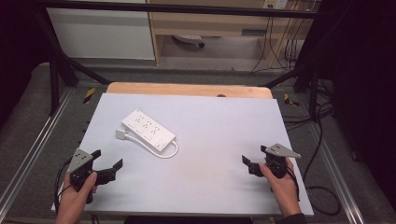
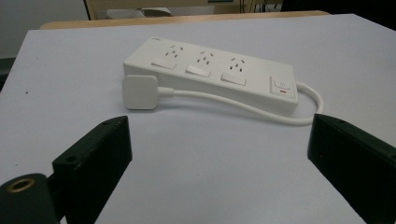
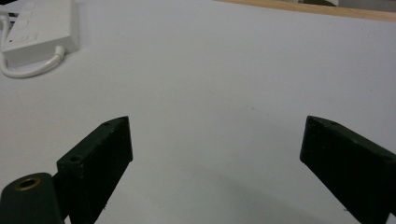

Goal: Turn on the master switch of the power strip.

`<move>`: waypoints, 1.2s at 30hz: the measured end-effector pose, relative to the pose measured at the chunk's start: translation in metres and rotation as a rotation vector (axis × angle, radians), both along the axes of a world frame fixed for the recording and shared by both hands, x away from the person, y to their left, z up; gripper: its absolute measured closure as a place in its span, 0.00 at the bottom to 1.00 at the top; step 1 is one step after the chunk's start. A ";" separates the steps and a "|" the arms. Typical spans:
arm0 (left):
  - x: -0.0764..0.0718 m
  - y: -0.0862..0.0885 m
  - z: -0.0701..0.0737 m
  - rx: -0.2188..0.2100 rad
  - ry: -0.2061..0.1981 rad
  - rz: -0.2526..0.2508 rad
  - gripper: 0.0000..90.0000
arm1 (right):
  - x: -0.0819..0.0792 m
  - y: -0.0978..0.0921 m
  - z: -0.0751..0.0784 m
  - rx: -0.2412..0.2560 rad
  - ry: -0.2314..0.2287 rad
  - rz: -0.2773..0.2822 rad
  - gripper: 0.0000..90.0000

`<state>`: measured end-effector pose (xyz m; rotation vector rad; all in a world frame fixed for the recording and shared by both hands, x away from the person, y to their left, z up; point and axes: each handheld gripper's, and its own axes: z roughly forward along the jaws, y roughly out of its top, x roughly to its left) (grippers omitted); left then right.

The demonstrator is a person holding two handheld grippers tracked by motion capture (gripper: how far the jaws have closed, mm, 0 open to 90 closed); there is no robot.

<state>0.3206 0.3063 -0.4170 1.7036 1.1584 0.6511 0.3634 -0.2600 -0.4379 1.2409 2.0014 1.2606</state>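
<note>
So you've got a white plastic power strip [image 1: 148,130] lying flat on the matte pale-grey tabletop [image 1: 210,140], left of centre and angled diagonally. It's a long rectangular slab with three socket groups, rocker switches along them and one switch with a red mark at the end. Its smooth white cable [image 2: 243,106] loops out of that end and runs back along the side to a squarish rounded plug [image 2: 140,92] resting right by the other end. Your left gripper [image 1: 108,162] sits near the front-left corner, jaws spread wide, gripping nothing. Your right gripper [image 1: 254,158] is well apart at the front right, chunky black jaws also wide open and empty.
</note>
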 end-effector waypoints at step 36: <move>0.000 -0.005 0.000 -0.007 -0.004 -0.027 0.07 | 0.005 0.052 0.039 0.064 -0.025 0.108 0.11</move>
